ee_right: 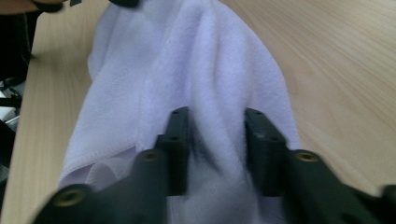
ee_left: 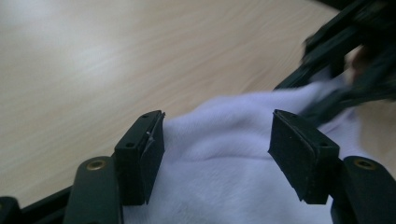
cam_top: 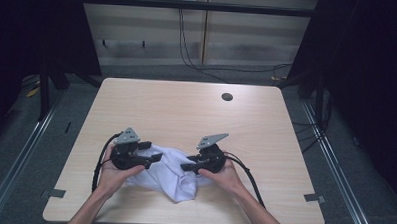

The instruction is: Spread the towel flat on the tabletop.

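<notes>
A crumpled white cloth (cam_top: pixel 166 176) lies on the wooden table (cam_top: pixel 186 111) near its front edge, between the two hands. My left gripper (cam_top: pixel 151 153) points right at the cloth's left side. In the left gripper view my left gripper (ee_left: pixel 217 135) stands open, with the cloth (ee_left: pixel 219 158) spread between and under its jaws. My right gripper (cam_top: pixel 188 162) points left at the cloth's right side. In the right gripper view my right gripper (ee_right: pixel 215 126) is shut on a raised fold of the cloth (ee_right: pixel 196 60), which fills the gap between its pads.
A round cable hole (cam_top: pixel 227 97) sits in the far right part of the tabletop. Black frame posts stand at both sides of the table, and cables (cam_top: pixel 188 51) hang behind it. The right gripper (ee_left: pixel 345 60) shows at the upper right of the left gripper view.
</notes>
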`<state>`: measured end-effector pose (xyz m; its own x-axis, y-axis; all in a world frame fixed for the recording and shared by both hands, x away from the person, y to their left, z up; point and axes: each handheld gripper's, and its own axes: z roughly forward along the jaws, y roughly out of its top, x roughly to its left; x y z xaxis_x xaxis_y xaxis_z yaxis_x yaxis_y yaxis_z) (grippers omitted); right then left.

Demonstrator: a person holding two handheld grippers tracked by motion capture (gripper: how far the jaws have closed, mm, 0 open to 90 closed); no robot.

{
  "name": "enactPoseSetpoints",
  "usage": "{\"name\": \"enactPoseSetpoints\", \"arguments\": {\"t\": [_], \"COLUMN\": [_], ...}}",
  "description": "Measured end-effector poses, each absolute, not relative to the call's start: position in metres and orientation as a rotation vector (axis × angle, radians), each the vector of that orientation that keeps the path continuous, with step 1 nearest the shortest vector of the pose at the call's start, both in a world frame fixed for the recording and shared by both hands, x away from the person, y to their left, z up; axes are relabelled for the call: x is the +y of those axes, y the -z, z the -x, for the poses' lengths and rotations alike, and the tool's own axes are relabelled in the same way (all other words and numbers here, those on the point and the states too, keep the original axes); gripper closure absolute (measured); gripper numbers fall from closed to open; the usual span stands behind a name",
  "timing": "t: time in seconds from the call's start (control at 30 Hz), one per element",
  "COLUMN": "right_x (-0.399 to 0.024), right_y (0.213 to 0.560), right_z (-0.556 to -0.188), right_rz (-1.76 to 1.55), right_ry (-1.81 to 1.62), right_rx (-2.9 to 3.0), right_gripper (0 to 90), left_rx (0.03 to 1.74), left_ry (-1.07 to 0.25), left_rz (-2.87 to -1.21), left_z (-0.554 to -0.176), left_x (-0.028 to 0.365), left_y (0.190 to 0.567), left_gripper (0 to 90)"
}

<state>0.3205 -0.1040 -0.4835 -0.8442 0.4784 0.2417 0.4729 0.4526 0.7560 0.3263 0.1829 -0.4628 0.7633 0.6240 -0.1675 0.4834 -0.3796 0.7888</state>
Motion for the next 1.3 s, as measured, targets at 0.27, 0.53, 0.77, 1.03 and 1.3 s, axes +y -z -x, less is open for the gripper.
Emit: {"name": "enactPoseSetpoints", "arguments": {"t": [0.27, 0.53, 0.77, 1.03, 1.3], "right_x": [-0.147, -0.151, -0.132, -0.135, -0.122], "right_y": [0.452, 0.468, 0.477, 0.475, 0.495], "right_z": [-0.279, -0.249, -0.255, -0.241, -0.241], "right_rz": [-0.985, -0.964, -0.98, -0.97, -0.942], "right_ry": [-1.478, -1.487, -1.442, -1.451, -1.361], "right_rx": [2.496, 2.637, 2.669, 2.685, 2.726], "right_gripper": [52.8, 60.3, 45.7, 47.2, 35.8], "left_rx": [0.836, 0.829, 0.787, 0.679, 0.696], "left_ry": [-0.132, -0.003, 0.001, 0.003, -0.006], "left_rz": [-2.104, -2.083, -2.041, -2.034, -2.168], "left_z": [-0.309, -0.273, -0.271, -0.29, -0.297], "left_x": [0.194, 0.203, 0.202, 0.172, 0.149], "left_y": [0.472, 0.47, 0.459, 0.438, 0.468], "left_gripper": [73.2, 77.8, 67.2, 51.2, 67.5]}}
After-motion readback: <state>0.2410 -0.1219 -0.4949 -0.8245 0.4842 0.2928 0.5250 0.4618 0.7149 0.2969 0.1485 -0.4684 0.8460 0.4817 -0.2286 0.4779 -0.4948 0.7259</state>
